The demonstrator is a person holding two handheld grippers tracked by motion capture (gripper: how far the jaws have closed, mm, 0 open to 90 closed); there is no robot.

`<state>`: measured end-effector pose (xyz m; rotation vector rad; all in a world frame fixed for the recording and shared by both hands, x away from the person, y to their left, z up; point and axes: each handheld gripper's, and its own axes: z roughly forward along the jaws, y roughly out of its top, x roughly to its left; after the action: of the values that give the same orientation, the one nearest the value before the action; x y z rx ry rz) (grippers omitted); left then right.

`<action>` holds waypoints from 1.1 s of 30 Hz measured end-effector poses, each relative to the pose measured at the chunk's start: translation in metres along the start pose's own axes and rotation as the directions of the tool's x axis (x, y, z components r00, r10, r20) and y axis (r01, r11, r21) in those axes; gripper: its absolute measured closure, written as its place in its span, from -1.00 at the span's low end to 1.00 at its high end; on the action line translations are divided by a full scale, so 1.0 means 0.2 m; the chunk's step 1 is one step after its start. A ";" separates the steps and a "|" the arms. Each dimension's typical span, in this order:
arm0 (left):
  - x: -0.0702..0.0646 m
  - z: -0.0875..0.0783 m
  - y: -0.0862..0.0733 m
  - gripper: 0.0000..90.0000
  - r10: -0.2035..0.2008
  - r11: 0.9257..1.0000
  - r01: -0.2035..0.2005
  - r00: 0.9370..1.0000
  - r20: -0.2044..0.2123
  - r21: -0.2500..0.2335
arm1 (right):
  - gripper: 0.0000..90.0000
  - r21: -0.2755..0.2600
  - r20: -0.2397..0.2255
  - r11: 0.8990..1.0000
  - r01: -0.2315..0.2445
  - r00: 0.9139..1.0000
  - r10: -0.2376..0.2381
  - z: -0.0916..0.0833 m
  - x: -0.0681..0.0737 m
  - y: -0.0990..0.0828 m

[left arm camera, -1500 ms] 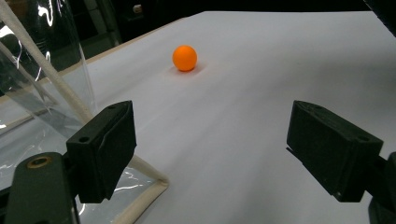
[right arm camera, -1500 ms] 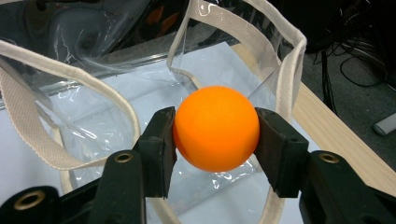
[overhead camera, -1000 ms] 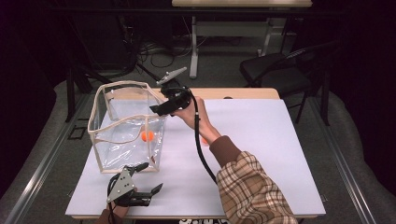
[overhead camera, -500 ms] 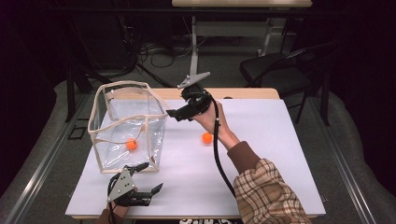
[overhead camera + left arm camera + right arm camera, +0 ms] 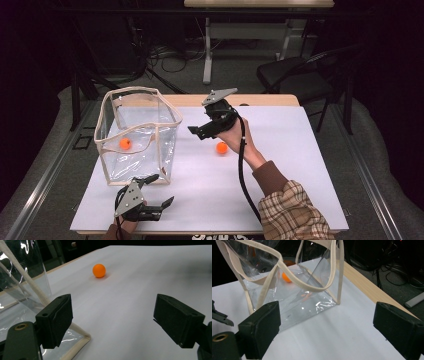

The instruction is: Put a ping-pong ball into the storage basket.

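Note:
A clear bag [image 5: 137,130] with beige trim stands open on the left of the white table [image 5: 290,170]. One orange ball [image 5: 125,143] lies inside it, seen through the wall as the ball [image 5: 285,277] in the right gripper view. A second orange ball [image 5: 221,147] rests on the table, below my right gripper [image 5: 197,131]. That gripper hangs to the right of the bag and points at it; its jaws have just been opening and stand open [image 5: 327,327] with nothing between them. My left gripper [image 5: 161,190] rests open by the bag's front corner, facing the second ball [image 5: 99,270].
The bag's beige base edge [image 5: 75,330] lies close to my left gripper's jaw. A wooden table edge [image 5: 260,100] runs along the back. A black chair [image 5: 295,75] and cables stand on the floor beyond it.
My right gripper has moved right, away from the bag's mouth, and a little lower. The ball in the bag has rolled left. The second ball has come into sight on the table.

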<state>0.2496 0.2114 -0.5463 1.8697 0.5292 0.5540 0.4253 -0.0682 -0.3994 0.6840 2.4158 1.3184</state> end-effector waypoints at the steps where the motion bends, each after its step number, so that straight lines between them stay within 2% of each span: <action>1: 0.00 0.00 0.00 -0.65 0.001 1.000 -0.001 1.000 -0.001 -0.002 | -0.86 -0.001 -0.002 1.000 -0.004 1.000 0.004 0.00 0.00 -0.01; 24: 0.00 -0.02 -0.01 -0.65 -0.005 1.000 0.005 1.000 -0.010 0.004 | -1.00 0.010 -0.002 0.999 -0.040 0.999 0.040 -0.05 0.01 -0.29; 30: 0.00 -0.02 -0.01 -0.65 -0.001 1.000 0.001 1.000 -0.012 0.005 | -1.00 0.010 -0.002 0.999 -0.041 0.999 0.041 -0.05 0.01 -0.30; 31: 0.00 -0.02 -0.01 -0.65 -0.002 1.000 0.002 1.000 -0.012 0.003 | -1.00 0.011 0.002 0.999 -0.049 0.999 0.049 -0.05 0.02 -0.38; 33: 0.00 -0.03 -0.01 -0.65 -0.003 1.000 0.003 1.000 -0.012 0.003 | -1.00 0.012 0.006 0.998 -0.053 0.999 0.053 -0.05 0.02 -0.41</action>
<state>0.2457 0.2154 -0.5464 1.8690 0.5407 0.5636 0.3956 -0.1114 -0.4632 0.7596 2.4190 1.3213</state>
